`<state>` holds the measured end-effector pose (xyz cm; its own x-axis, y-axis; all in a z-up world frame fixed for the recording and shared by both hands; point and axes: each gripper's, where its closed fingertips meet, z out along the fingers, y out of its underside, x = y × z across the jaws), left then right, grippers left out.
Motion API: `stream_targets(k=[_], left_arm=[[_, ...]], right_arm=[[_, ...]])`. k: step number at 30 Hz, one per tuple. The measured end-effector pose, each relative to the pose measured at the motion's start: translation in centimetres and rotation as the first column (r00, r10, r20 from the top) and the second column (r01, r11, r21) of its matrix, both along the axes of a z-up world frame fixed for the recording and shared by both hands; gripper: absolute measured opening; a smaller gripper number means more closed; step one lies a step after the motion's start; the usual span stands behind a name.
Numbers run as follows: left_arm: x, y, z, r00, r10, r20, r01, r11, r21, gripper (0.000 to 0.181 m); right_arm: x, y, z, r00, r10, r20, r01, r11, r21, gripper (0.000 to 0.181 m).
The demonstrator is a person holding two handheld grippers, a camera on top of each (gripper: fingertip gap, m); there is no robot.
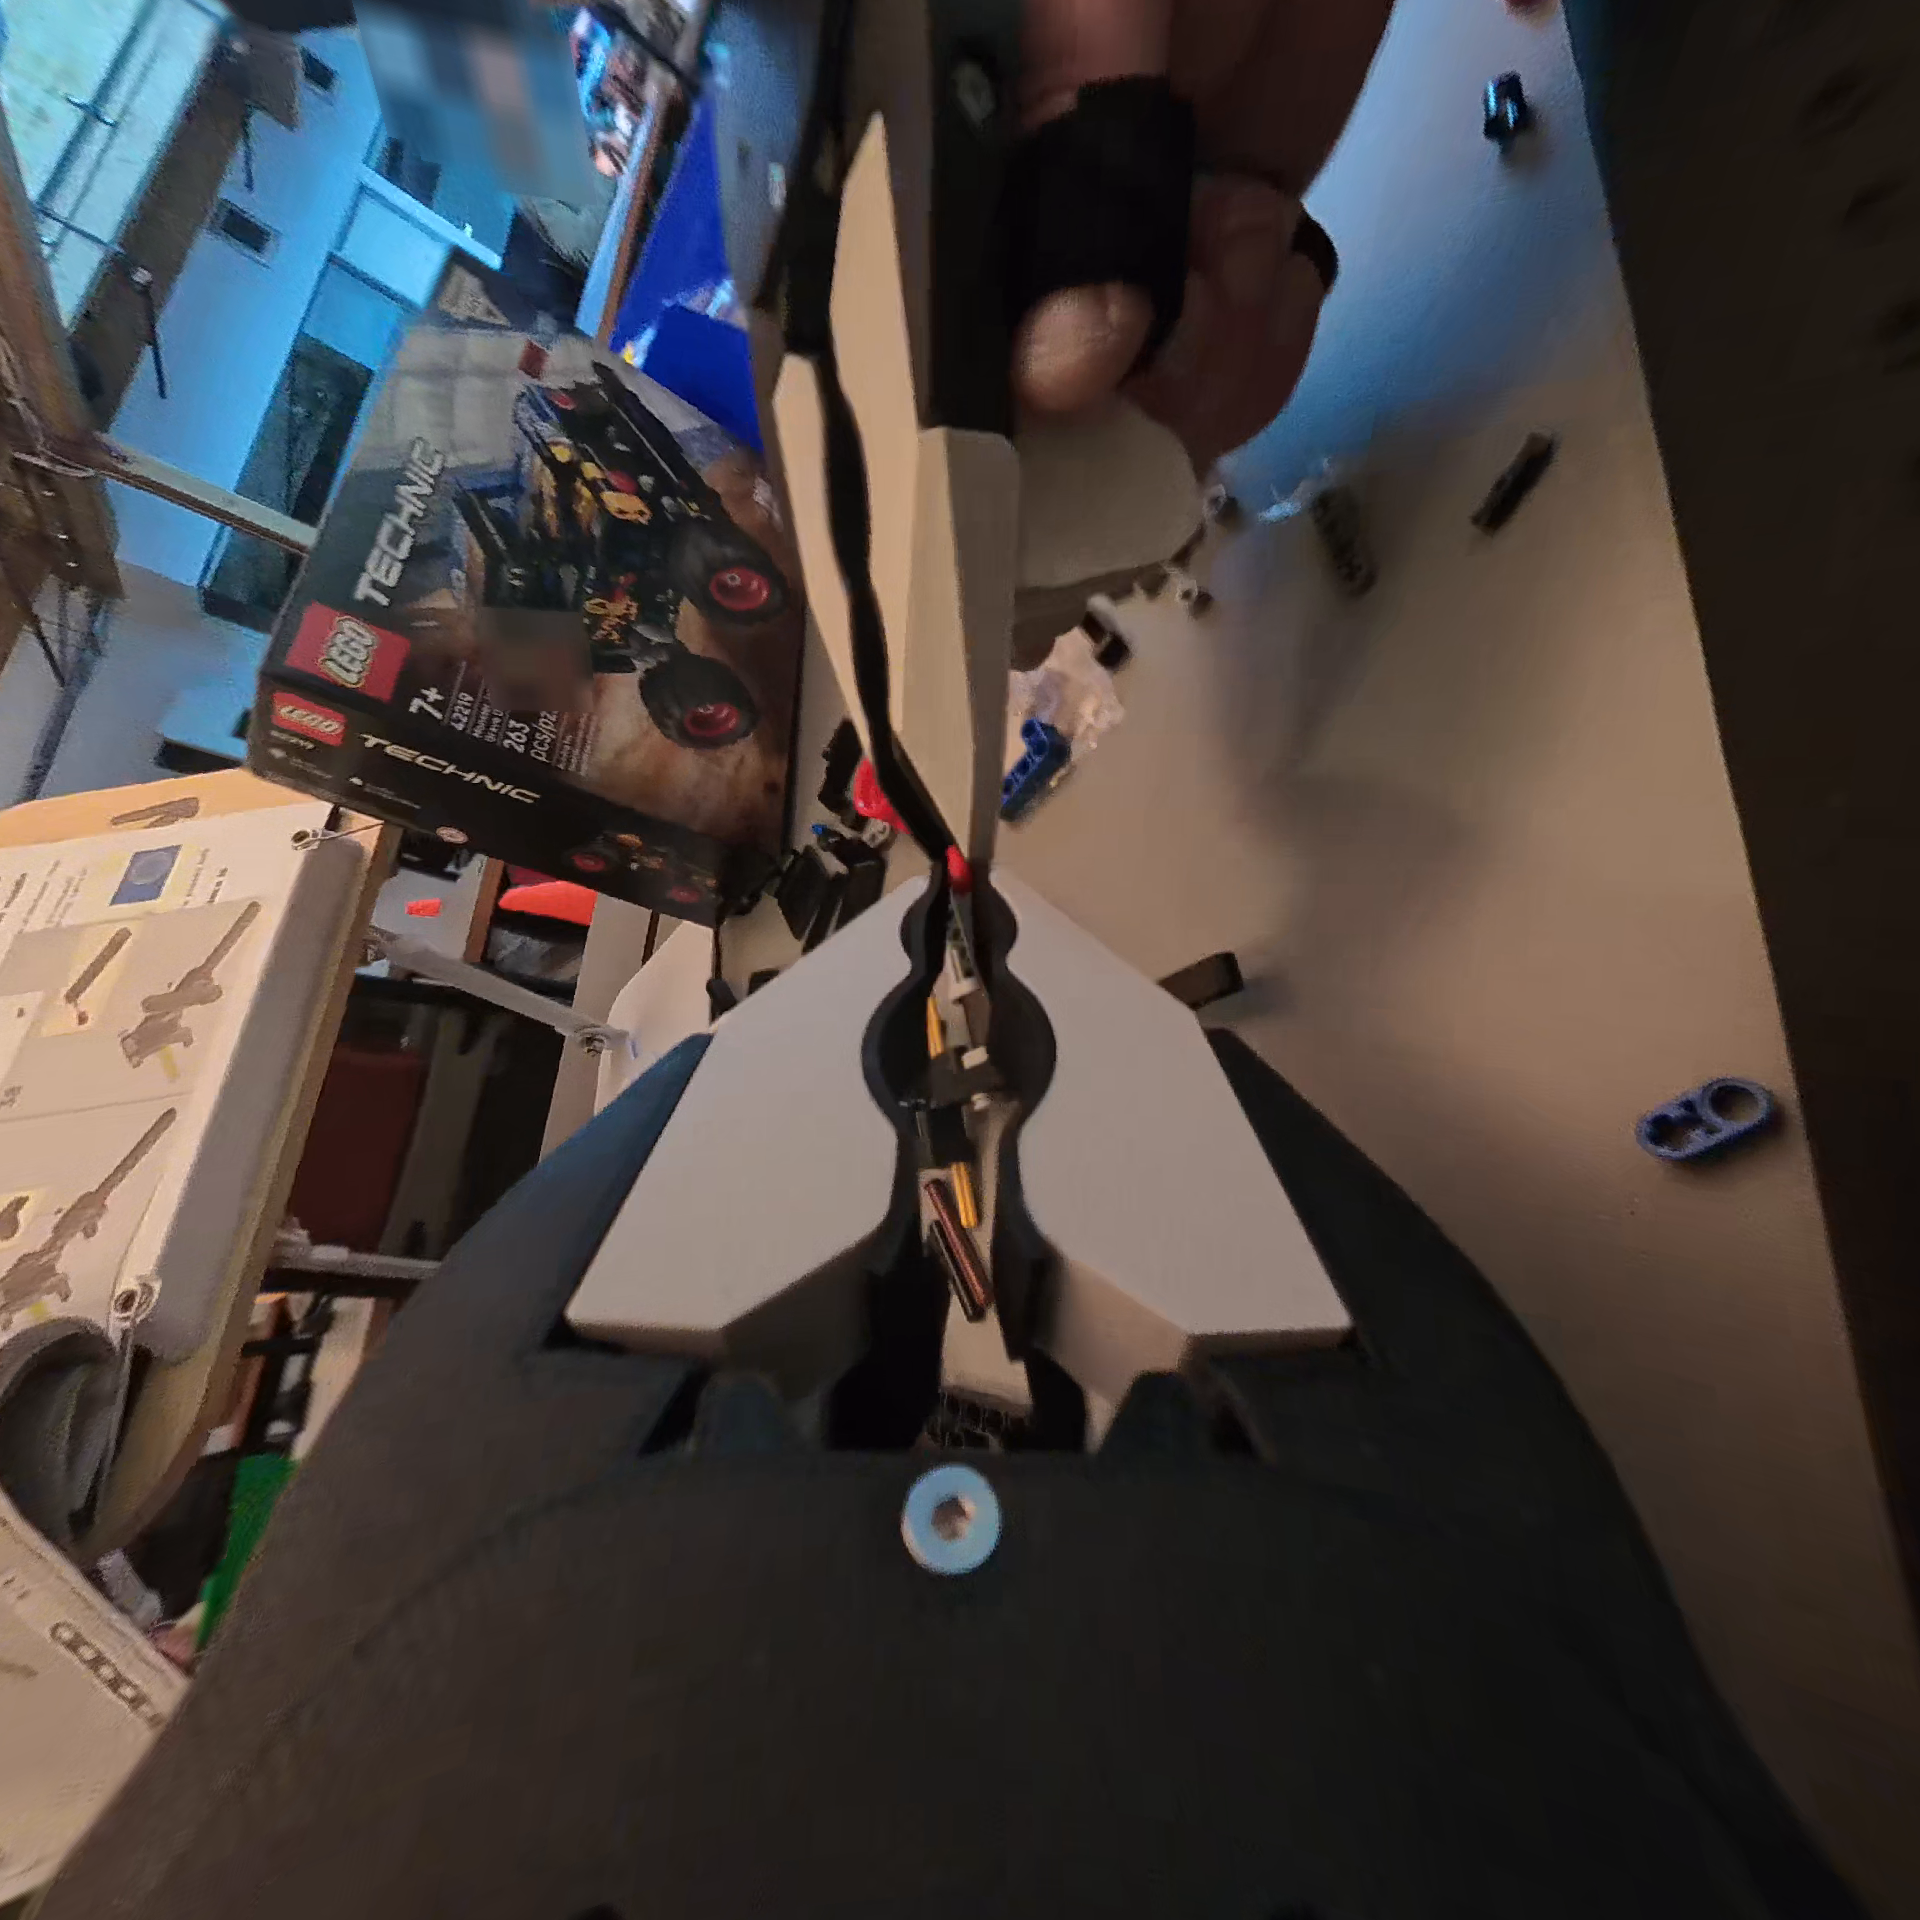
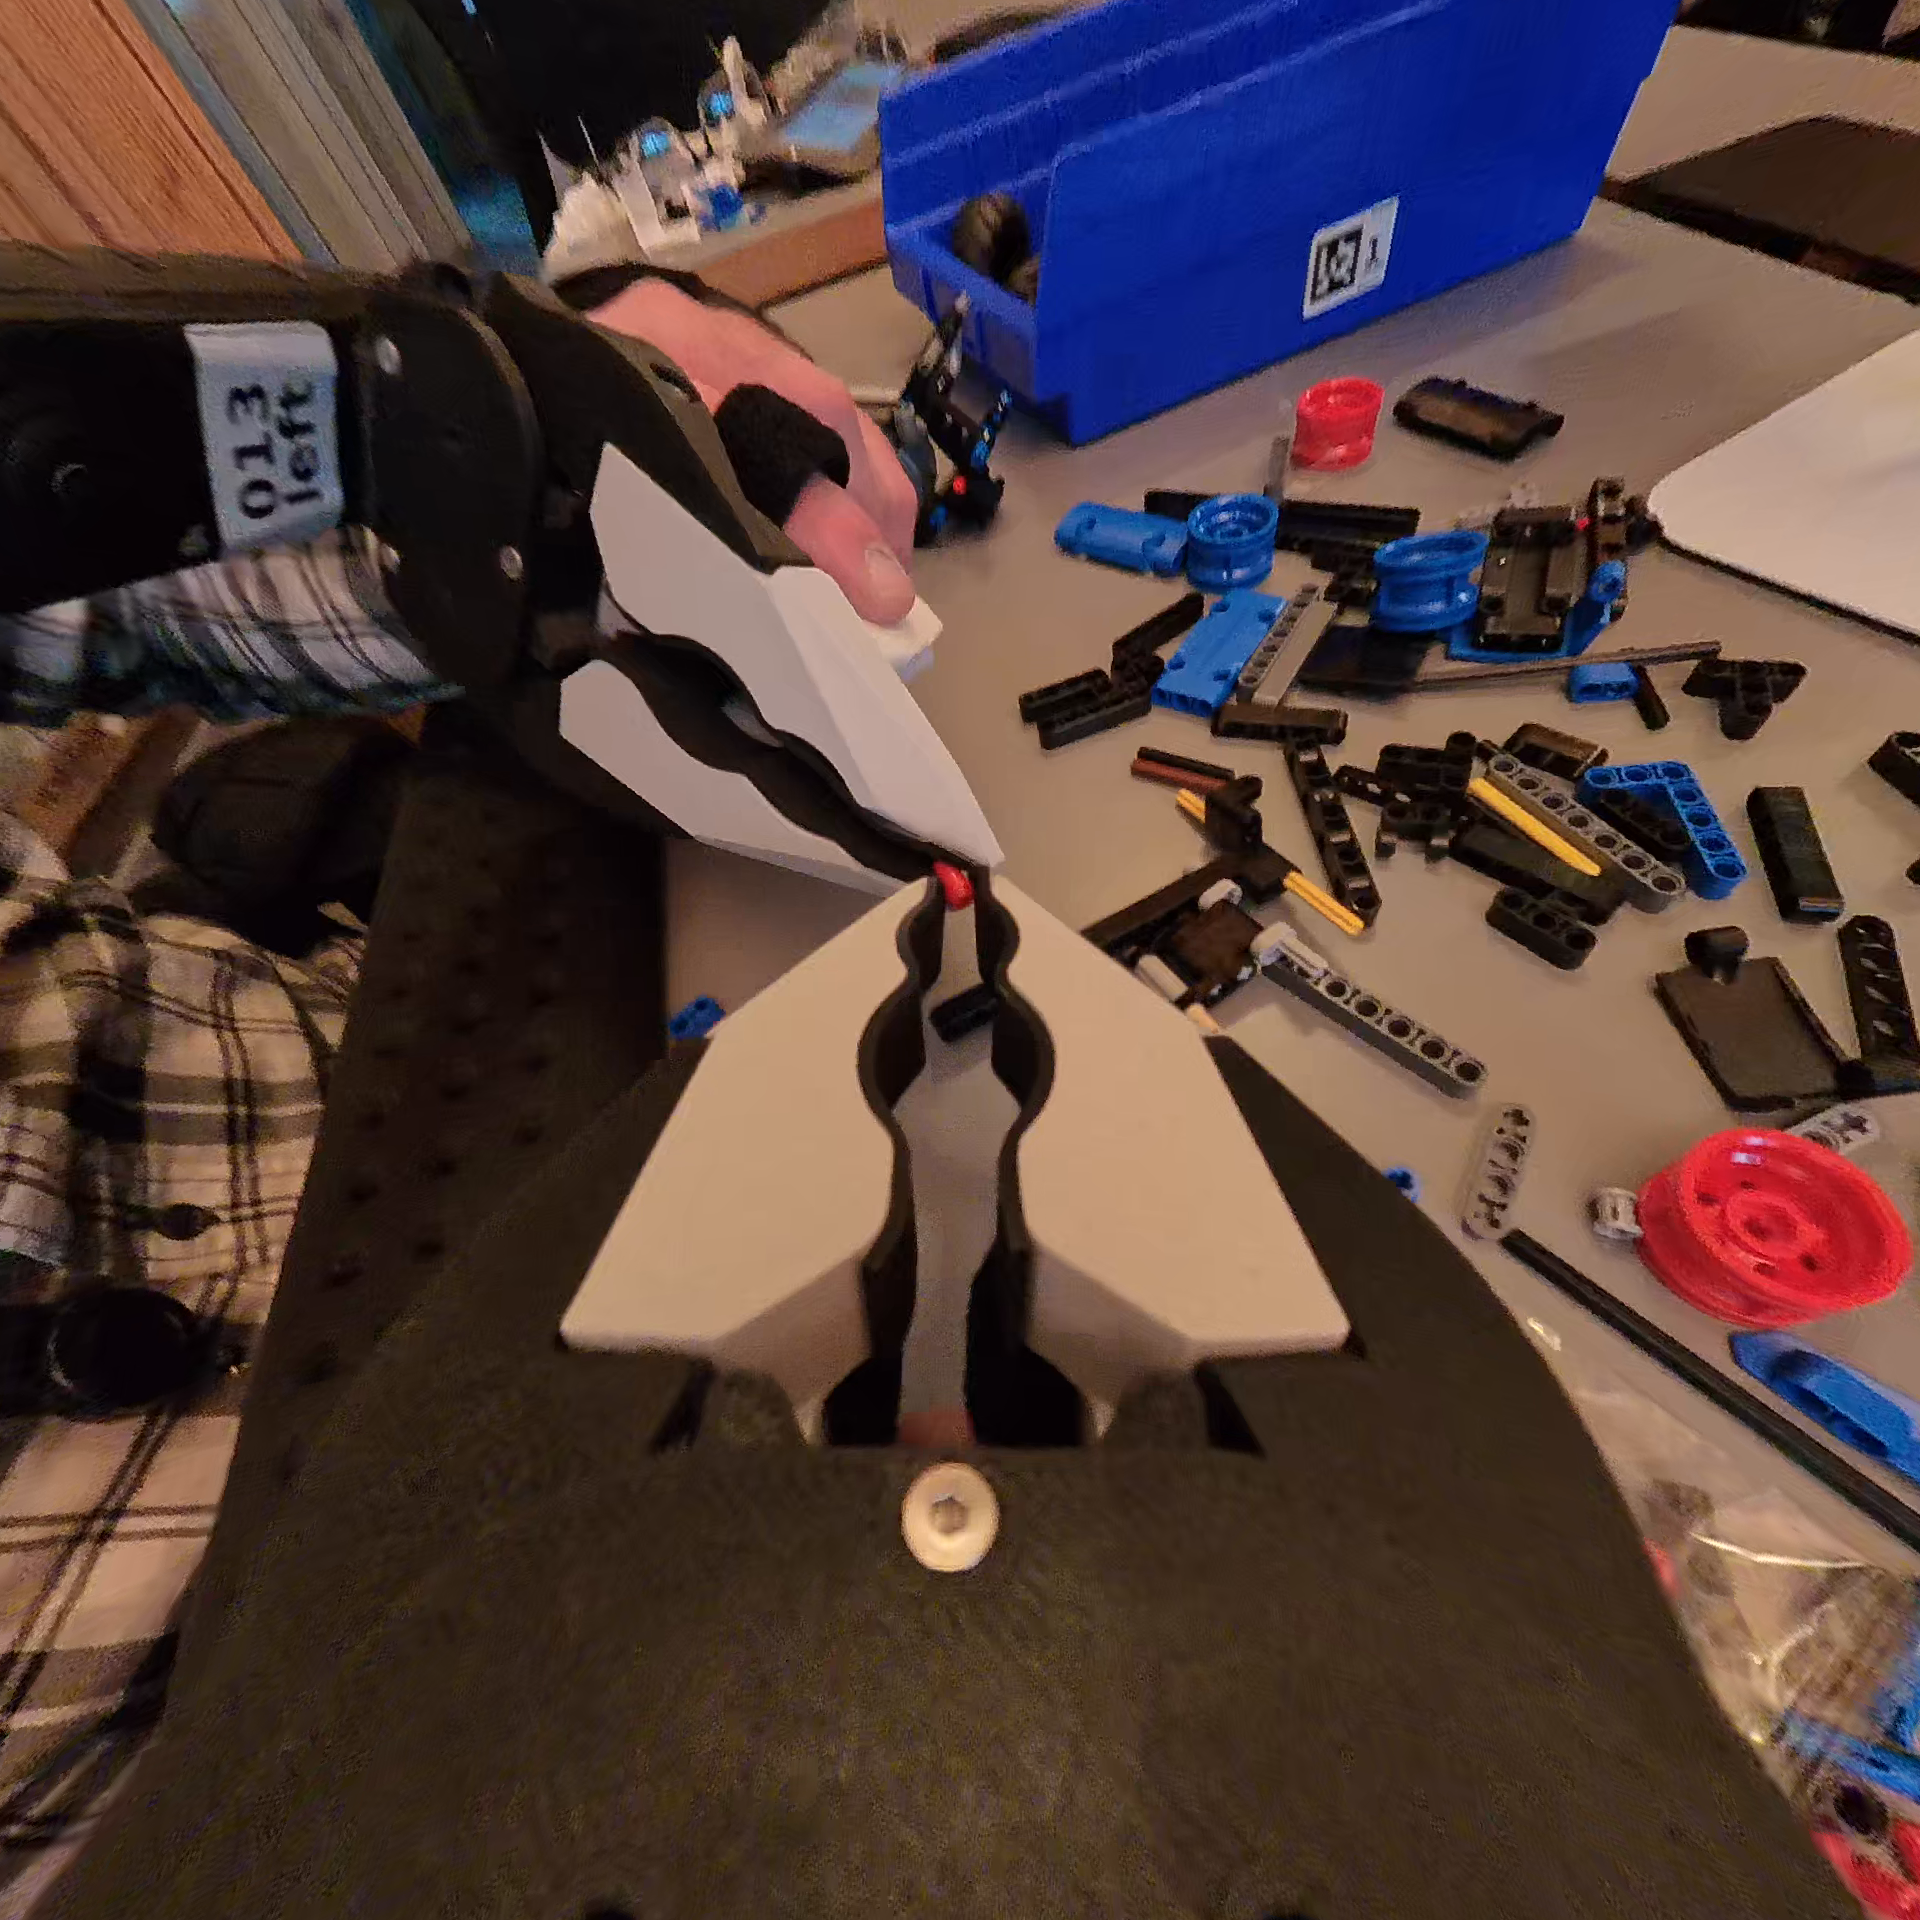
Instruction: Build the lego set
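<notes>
Right now the two gripper tips meet over the grey table (image 2: 1558, 343), with a small red piece (image 2: 953, 886) caught where they touch. The right gripper (image 2: 951, 894) has its jaws pinched together at the tips on that red piece; behind the tips the wavy black pads leave a gap through which the table and a small black part show. The left gripper (image 2: 961, 852) comes in from the left in the right wrist view, its white fingers (image 2: 821, 686) drawn to a point with the tips closed right at the same red piece. From these views I cannot tell which of the two actually carries it.

In the left wrist view the left gripper (image 1: 951, 883) is closed at the tips, and the red piece (image 1: 957, 869) sits just there, against the tip of the right gripper (image 1: 961, 831) that reaches in from above. A thin assembly with yellow and black parts (image 1: 951, 1101) shows between the left gripper's pads; whether it is gripped or lies behind them is unclear.

Beyond the tips, loose black, blue and grey lego pieces (image 2: 1455, 790) lie scattered on the table. A red wheel hub (image 2: 1771, 1226) lies to the right, a blue bin (image 2: 1247, 208) stands farther back, and the lego set box (image 1: 540, 623) leans behind the grippers, beside an open instruction booklet (image 1: 135, 1018).
</notes>
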<state>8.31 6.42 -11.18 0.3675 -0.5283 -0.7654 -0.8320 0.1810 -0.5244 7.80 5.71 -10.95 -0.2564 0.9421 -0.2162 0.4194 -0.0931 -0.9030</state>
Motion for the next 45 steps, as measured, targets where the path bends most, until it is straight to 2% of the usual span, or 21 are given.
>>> stream_targets(k=[4, 9, 13, 16, 17, 20, 22, 23, 26, 31, 33, 34, 37, 41, 45], left_arm=[[0.3, -0.3, 1.4, 0.992, -0.028, 0.121, 0.029, 1.0, -0.003, 0.002], [0.6, -0.9, 2.2, 0.979, -0.068, 0.19, 0.069, 0.998, 0.0, 0.002], [1.0, -1.4, 2.4, 0.977, -0.107, 0.185, 0.107, 0.994, 0.009, 0.002], [1.1, -1.8, 2.0, 0.976, -0.12, 0.182, 0.127, 0.991, -0.028, 0.003], [0.8, -1.7, 1.7, 0.979, -0.116, 0.168, 0.125, 0.991, -0.042, 0.007], [-1.2, -0.8, 0.2, 0.991, -0.049, 0.122, 0.067, 0.986, -0.151, 0.035], [-3.4, 0.6, -1.0, 0.996, 0.041, 0.077, -0.02, 0.967, -0.252, 0.047], [-4.3, 1.4, -1.2, 0.996, 0.065, 0.069, -0.043, 0.959, -0.28, 0.046], [-5.8, 2.6, -3.4, 0.99, 0.125, 0.064, -0.076, 0.863, -0.499, 0.048], [-6.6, 4.0, -6.3, 0.99, 0.135, -0.045, -0.133, 0.764, -0.631, 0.045], [-6.2, 4.3, -6.5, 0.989, 0.15, -0.02, -0.126, 0.74, -0.661, 0.037], [-6.1, 4.3, -6.6, 0.988, 0.15, -0.023, -0.127, 0.737, -0.664, 0.026], [-5.9, 4.5, -6.7, 0.984, 0.176, 0.002, -0.131, 0.739, -0.661, 0.023], [-5.9, 4.4, -6.3, 0.986, 0.164, 0.037, -0.109, 0.792, -0.601, 0.022], [-5.1, 4.0, -4.6, 0.978, 0.137, 0.157, -0.042, 0.867, -0.496, 0.022]], right_arm=[[0.2, -0.3, 1.4, 0.998, 0.014, -0.062, -0.016, 0.999, -0.035, 0.006], [0.4, -0.9, 2.3, 0.993, 0.045, -0.106, -0.055, 0.995, -0.087, 0.005], [0.8, -1.5, 2.7, 0.99, 0.077, -0.121, -0.091, 0.989, -0.12, 0.004], [0.9, -1.7, 2.3, 0.99, 0.086, -0.112, -0.095, 0.992, -0.084, 0.004], [0.9, -1.7, 2.2, 0.991, 0.082, -0.109, -0.09, 0.993, -0.071, 0.004], [1.1, -0.7, 2.1, 0.993, 0.043, -0.108, -0.049, 0.997, -0.055, 0.004], [1.3, -0.1, 1.8, 0.995, 0.021, -0.099, -0.026, 0.999, -0.042, 0.004], [1.3, 0.1, 1.6, 0.996, 0.012, -0.093, -0.016, 0.999, -0.037, 0.004], [1.3, 0.6, 1.4, 0.996, -0.01, -0.086, 0.008, 1.0, -0.022, 0.004], [1.5, 1.4, 0.2, 0.998, -0.04, -0.039, 0.042, 0.998, 0.038, 0.003], [1.5, 1.4, -0.2, 0.999, -0.04, -0.028, 0.042, 0.998, 0.051, 0.003], [1.5, 1.4, -0.3, 0.999, -0.04, -0.023, 0.041, 0.997, 0.06, 0.003], [1.4, 1.4, -0.6, 0.999, -0.036, -0.014, 0.037, 0.996, 0.076, 0.003], [1.5, 1.7, -0.5, 0.999, -0.047, -0.014, 0.048, 0.993, 0.108, 0.004], [1.5, 2.0, -1.1, 0.998, -0.062, 0.008, 0.059, 0.974, 0.217, 0.004]])
